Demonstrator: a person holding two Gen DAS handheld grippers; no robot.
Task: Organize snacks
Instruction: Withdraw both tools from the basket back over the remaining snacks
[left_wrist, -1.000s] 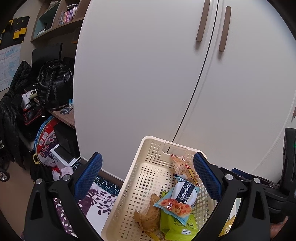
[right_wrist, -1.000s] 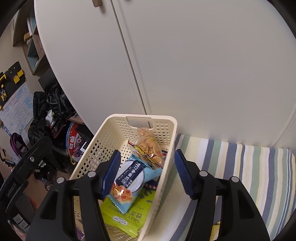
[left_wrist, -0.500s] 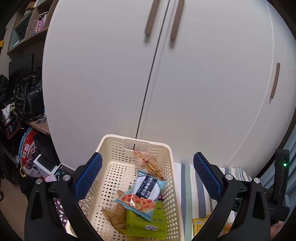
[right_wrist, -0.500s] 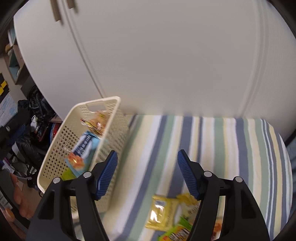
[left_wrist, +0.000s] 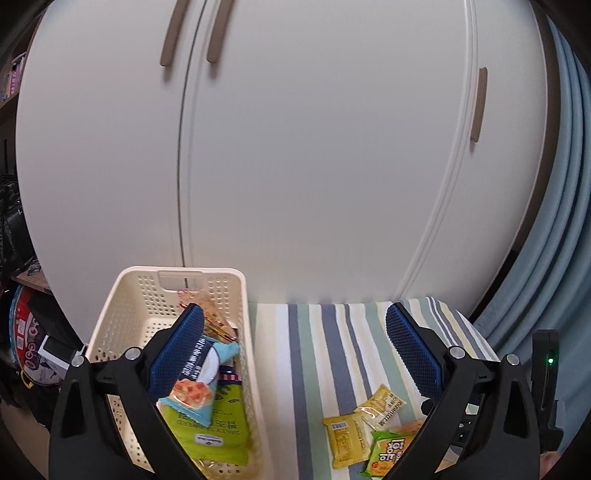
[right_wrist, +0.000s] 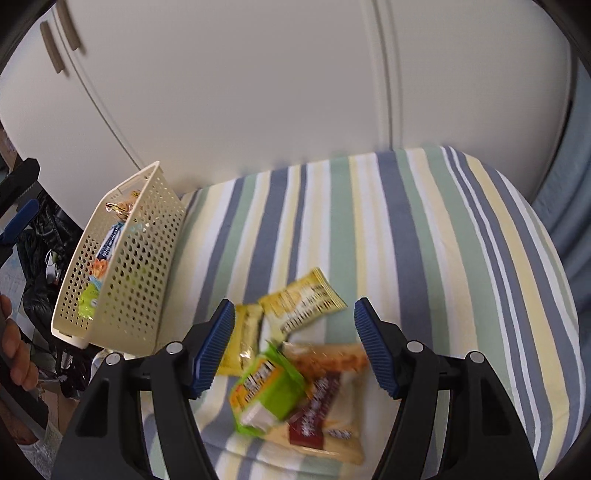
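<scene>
Fingers of the right gripper (right_wrist: 294, 341) are spread wide and hold nothing, angled down over a loose pile of snack packets on the striped cover (right_wrist: 424, 229). Between the two blue pads lie a green packet (right_wrist: 266, 391), a yellow packet (right_wrist: 301, 304) just beyond the fingertips, a smaller yellow packet (right_wrist: 242, 341) beside the left pad, and a dark red packet (right_wrist: 317, 410) nearer the camera; motion blur hides their print. The cream basket (right_wrist: 122, 273) stands well off to the left of the fingers, at the cover's edge, already holding several snacks.

The left gripper (left_wrist: 294, 345) is likewise spread and empty, held level and pointing toward the white cupboard doors (left_wrist: 314, 147). Its left pad overlaps the basket (left_wrist: 140, 295), where a blue packet (left_wrist: 195, 384) lies on a green seaweed packet (left_wrist: 218, 432). Below its right pad lies the loose pile. A hand (right_wrist: 14, 350) shows at the far left of the right wrist view.
</scene>
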